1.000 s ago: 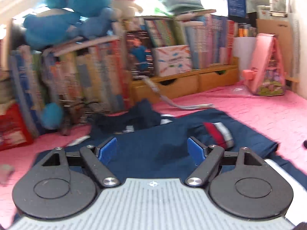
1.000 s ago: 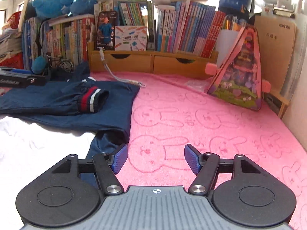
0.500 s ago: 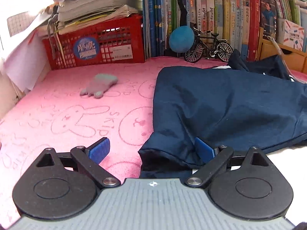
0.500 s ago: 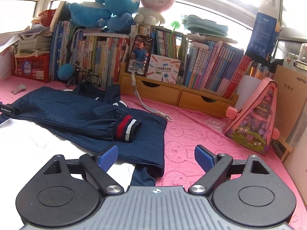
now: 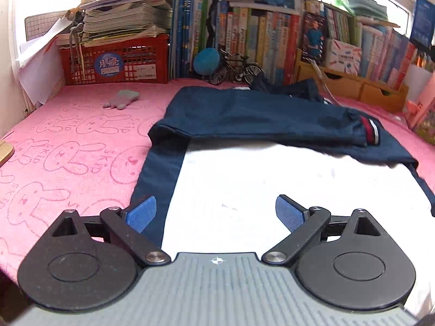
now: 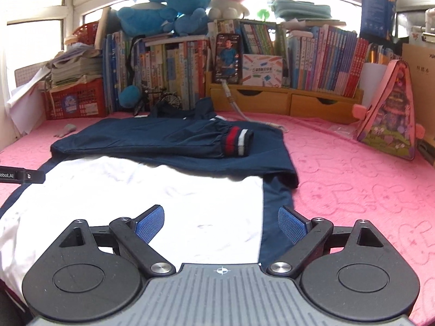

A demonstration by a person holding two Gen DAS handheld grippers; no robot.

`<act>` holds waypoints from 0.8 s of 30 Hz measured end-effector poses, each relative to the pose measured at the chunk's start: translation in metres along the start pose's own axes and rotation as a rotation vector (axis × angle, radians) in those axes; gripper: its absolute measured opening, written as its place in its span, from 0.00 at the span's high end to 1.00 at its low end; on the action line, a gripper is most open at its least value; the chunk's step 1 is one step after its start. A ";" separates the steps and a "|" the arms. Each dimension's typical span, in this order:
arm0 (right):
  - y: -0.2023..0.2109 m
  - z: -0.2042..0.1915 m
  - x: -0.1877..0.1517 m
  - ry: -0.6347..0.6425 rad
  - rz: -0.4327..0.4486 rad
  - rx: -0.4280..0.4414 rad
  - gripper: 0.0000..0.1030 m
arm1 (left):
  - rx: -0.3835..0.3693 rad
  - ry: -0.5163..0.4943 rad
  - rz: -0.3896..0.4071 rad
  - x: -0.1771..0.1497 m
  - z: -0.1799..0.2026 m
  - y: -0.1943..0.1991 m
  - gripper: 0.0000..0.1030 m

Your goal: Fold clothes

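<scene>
Here the jacket lies flat on the pink mat, one sleeve folded across its navy top. I hold both grippers, left and right, spread wide and empty at its near corners, bracketing the hem.

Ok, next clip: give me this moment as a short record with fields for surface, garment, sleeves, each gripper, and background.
surface: pink towel with rabbit print
garment: navy and white jacket, spread flat, white panel nearest the cameras
sleeves: one navy sleeve folded across the chest, striped cuff lying on top
left gripper: open, empty, over the jacket's left edge
right gripper: open, empty, over the jacket's right edge
background: books, red basket, plush toys, wooden drawers
fold stage: lower body not yet folded
</scene>
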State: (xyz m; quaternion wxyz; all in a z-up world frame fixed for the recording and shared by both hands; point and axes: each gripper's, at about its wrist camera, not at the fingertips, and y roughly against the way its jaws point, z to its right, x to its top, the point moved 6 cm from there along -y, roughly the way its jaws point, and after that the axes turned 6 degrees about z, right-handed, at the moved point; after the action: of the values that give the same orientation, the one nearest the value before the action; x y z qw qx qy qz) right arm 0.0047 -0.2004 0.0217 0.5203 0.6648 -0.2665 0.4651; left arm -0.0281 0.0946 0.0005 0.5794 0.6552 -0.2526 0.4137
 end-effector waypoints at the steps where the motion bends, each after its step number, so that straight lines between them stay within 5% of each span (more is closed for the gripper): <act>1: 0.000 -0.008 -0.005 -0.005 -0.012 0.019 0.11 | -0.005 -0.022 -0.016 -0.004 0.004 0.003 0.07; 10: 0.029 -0.048 -0.036 -0.014 -0.062 0.071 0.10 | -0.059 -0.014 -0.160 -0.042 0.029 0.027 0.07; 24: 0.119 -0.069 -0.054 -0.060 -0.017 0.132 0.01 | -0.073 -0.010 -0.149 -0.092 0.044 0.115 0.03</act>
State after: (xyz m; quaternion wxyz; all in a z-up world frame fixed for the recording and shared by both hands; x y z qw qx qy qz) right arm -0.1412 -0.1803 0.0275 0.4709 0.7135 -0.2453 0.4572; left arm -0.1587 0.0154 -0.0122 0.6309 0.6527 -0.2209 0.3566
